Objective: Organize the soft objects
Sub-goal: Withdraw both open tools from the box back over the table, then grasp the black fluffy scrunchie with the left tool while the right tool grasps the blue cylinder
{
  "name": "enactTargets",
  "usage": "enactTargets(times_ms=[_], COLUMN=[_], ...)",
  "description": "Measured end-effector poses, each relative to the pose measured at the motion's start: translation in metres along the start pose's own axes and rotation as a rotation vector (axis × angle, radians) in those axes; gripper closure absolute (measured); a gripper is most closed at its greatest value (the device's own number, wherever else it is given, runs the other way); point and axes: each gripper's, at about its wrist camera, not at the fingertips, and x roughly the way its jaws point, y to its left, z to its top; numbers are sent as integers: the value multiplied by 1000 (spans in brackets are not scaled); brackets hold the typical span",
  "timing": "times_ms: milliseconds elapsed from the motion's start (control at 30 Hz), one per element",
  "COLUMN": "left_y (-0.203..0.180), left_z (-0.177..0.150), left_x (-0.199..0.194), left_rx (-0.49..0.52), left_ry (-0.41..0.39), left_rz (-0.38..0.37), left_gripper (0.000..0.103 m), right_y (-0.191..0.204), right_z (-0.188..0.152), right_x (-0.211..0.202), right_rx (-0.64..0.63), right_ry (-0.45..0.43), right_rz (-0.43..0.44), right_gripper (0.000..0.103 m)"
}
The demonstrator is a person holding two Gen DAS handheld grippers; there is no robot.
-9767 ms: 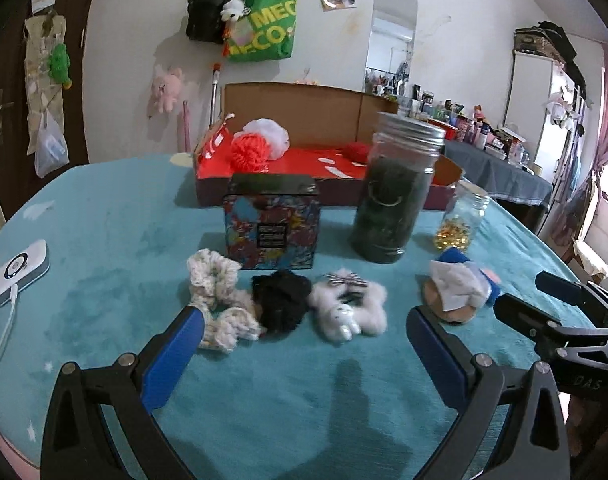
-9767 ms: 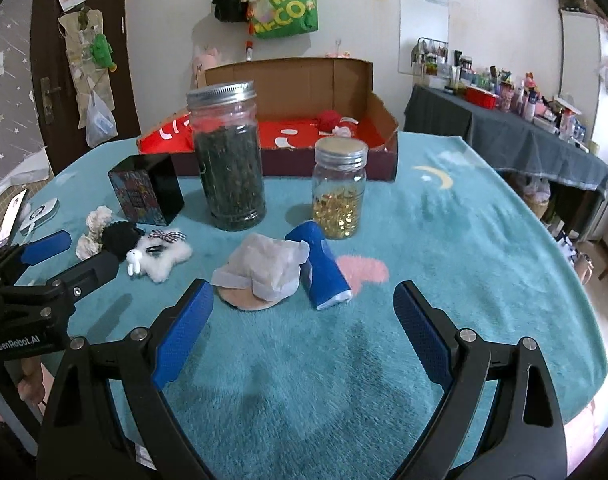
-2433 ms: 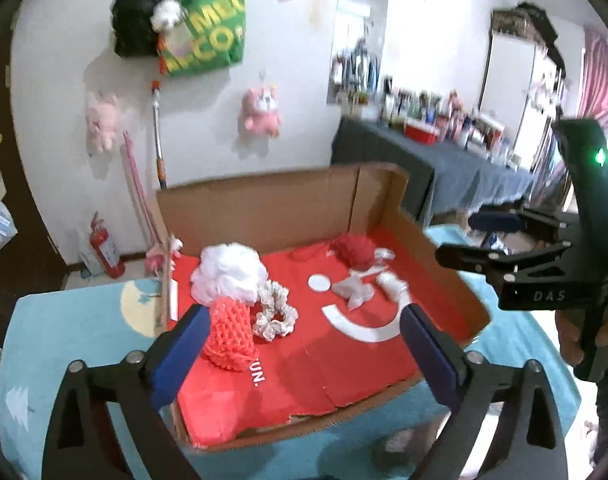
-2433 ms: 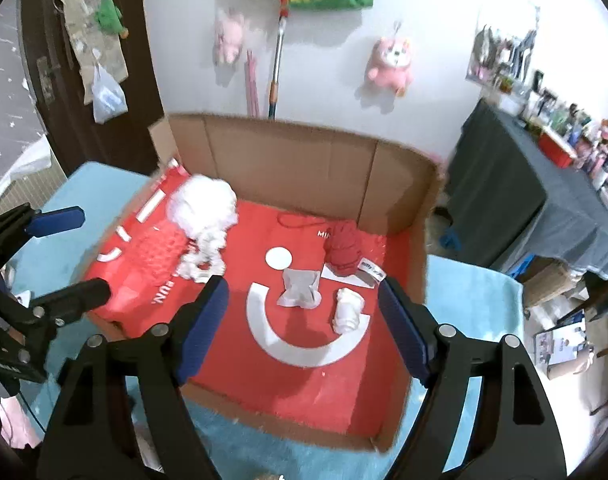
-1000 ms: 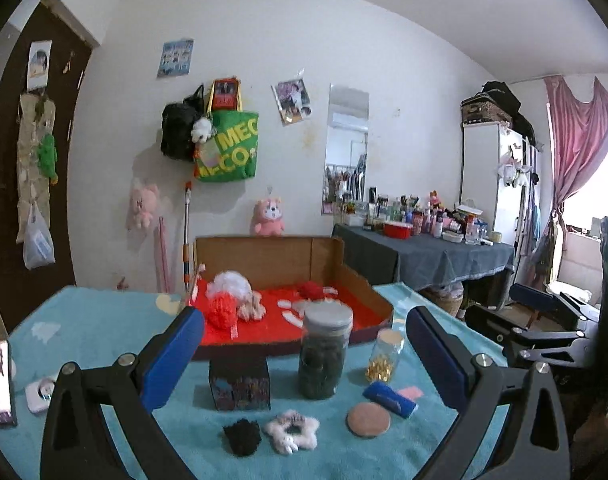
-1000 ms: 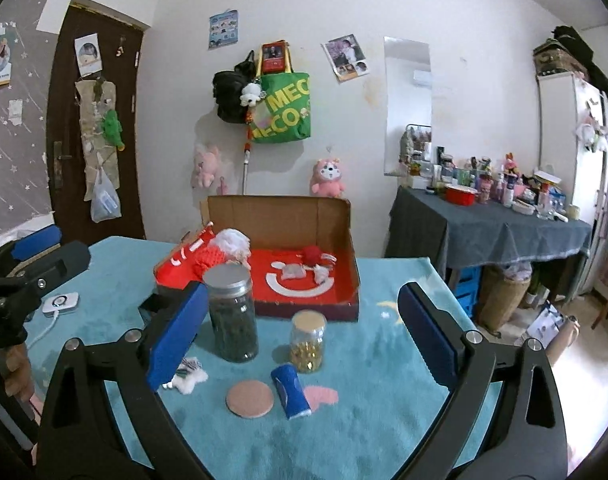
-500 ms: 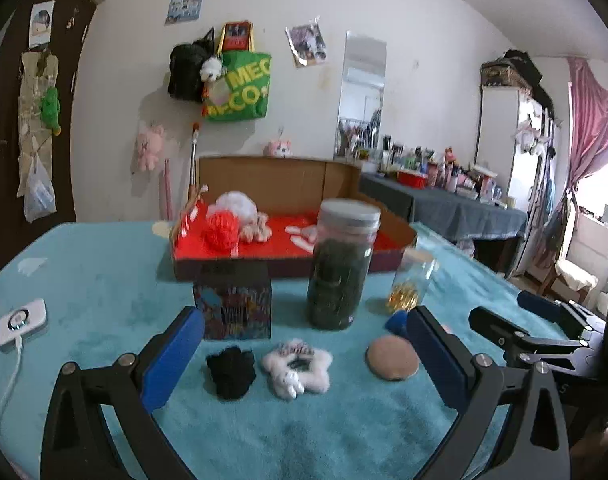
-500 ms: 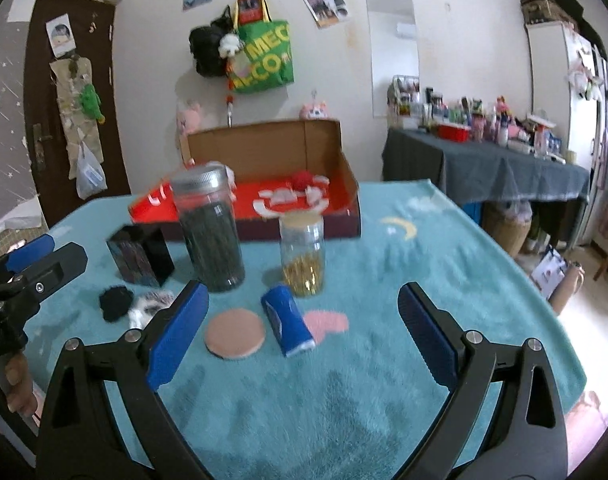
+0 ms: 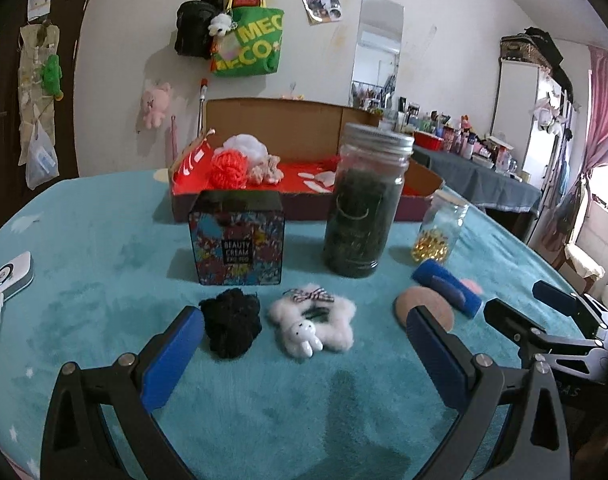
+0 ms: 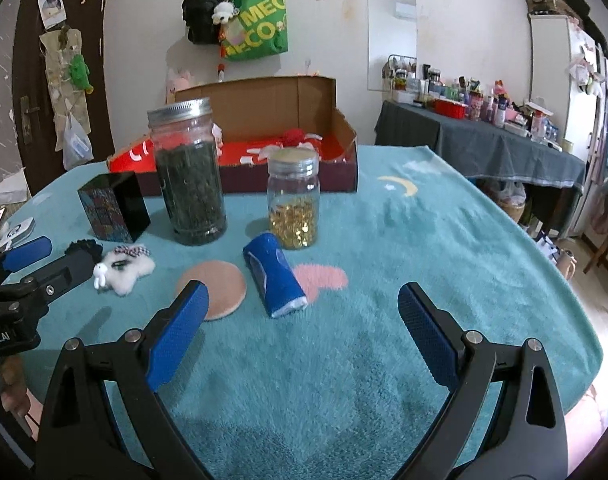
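left gripper [image 9: 304, 344]: spread, empty
right gripper [image 10: 300, 324]: spread, empty
black scrunchie [image 9: 231, 322]: 11 o'clock of left; straddle, pinch mid-bulk

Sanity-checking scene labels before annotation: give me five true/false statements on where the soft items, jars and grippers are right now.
1. The black scrunchie lies on the blanket, in front of the printed box. True.
2. The left gripper is shut on the white plush clip. False: its jaws are open and empty, and the clip lies loose on the blanket.
3. The orange yarn ball sits inside the cardboard box. True.
4. The small jar of gold capsules has its lid off. False: the lid is on.
5. The blue roll stands upright inside the tall jar. False: it lies on its side on the blanket, in front of the small jar.
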Motion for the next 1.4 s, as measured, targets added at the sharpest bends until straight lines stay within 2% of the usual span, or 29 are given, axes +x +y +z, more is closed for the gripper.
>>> enactTargets(times_ms=[600, 900, 1100, 1200, 1267, 1300, 1333, 1367, 1400], left_y=[11, 39, 58, 63, 66, 67, 66, 65, 64], left_z=[5, 14, 21, 21, 18, 17, 17, 18, 18], left_x=[13, 20, 30, 38, 46, 47, 46, 46, 46], left_rx=[-12, -11, -1, 1, -19, -27, -23, -17, -20], left_ry=[79, 135, 185, 219, 259, 265, 252, 250, 255], left_rz=[5, 46, 66, 49, 10, -7, -13, -34, -75], left_gripper=[0, 0, 2, 21, 39, 40, 47, 65, 71], right_y=[0, -6, -9, -5, -1, -1, 1, 2, 3], right_z=[-4, 10, 21, 25, 26, 26, 26, 26, 25], right_x=[20, 36, 47, 52, 55, 56, 58, 60, 62], right_rx=[10, 11, -14, -54, -75, -77, -83, -87, -91], right_ry=[78, 178, 214, 226, 227, 231, 241, 251, 261], right_rz=[24, 53, 57, 65, 69, 80, 99, 113, 125], right_gripper=[6, 6, 6, 6, 10, 22, 39, 48, 66])
